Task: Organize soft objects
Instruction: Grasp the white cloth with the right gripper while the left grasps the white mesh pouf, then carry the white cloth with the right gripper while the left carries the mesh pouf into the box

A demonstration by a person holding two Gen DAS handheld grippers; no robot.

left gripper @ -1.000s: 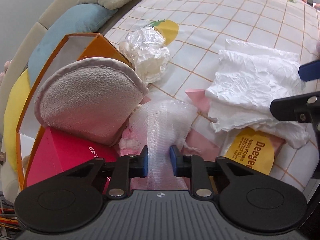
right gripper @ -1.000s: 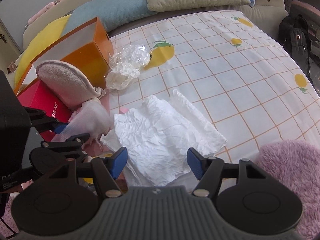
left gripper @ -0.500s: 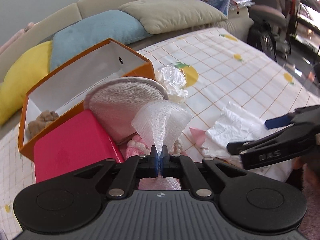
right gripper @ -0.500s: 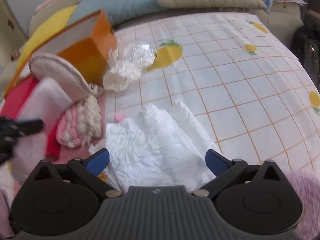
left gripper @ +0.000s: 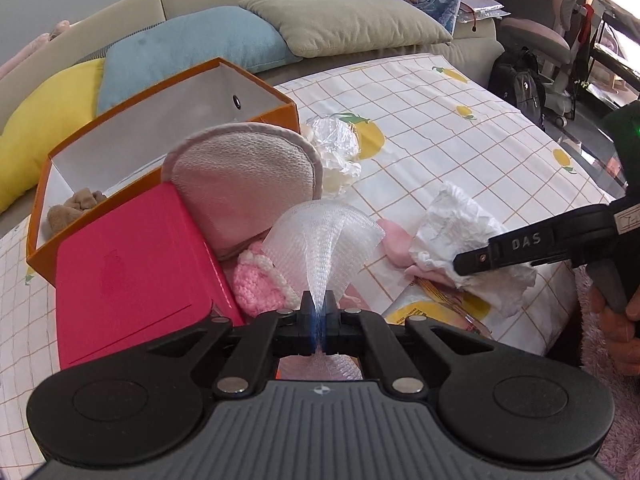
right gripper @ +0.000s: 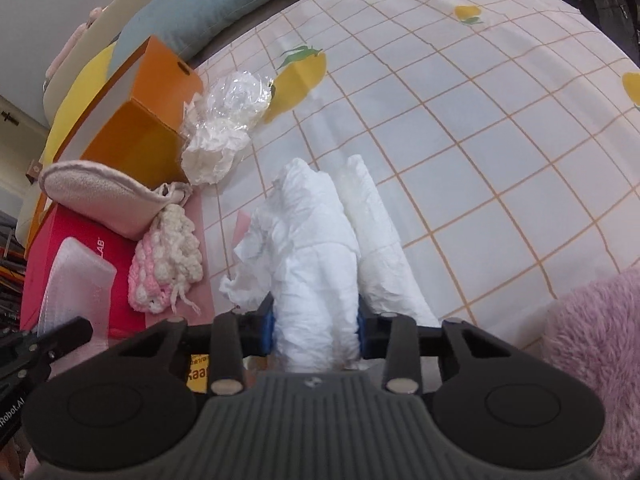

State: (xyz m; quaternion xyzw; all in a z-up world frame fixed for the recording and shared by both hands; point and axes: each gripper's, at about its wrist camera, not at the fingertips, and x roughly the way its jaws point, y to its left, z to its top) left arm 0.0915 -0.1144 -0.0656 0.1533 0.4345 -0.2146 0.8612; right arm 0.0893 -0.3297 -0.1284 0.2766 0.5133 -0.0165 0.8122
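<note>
Open checked bedsheet (right gripper: 460, 168) to the right of the clutter, bare out to the cushions (left gripper: 192, 46) at the far edge; fluffy purple rug (right gripper: 596, 344) at the near right corner. Crowded on the left: orange box (left gripper: 256, 108) standing open, a brown plush (left gripper: 74, 206) in its near corner, a red box (left gripper: 132, 280) lying closed against its near side. Round pink pad (left gripper: 244, 184) propped on edge against both boxes, a pink and white knitted piece (right gripper: 168, 256) just below it. Crumpled clear plastic (right gripper: 228, 120) beside the orange box's corner, clear of the rest.

Left gripper (left gripper: 319, 312) clamped fully together on a white foam net (left gripper: 324, 240), pinched thin at the pads and fanning out wide above them, lifted over the knitted piece and the red box's edge.

Right gripper (right gripper: 316, 330) closing, narrow, jaws pressing on both sides of a bunched white tissue (right gripper: 312, 248). Tissue gathered into a tall crumpled roll between the pads, a second fold lying along its right side on the sheet. Yellow printed packet (left gripper: 436, 308) partly under the tissue.
</note>
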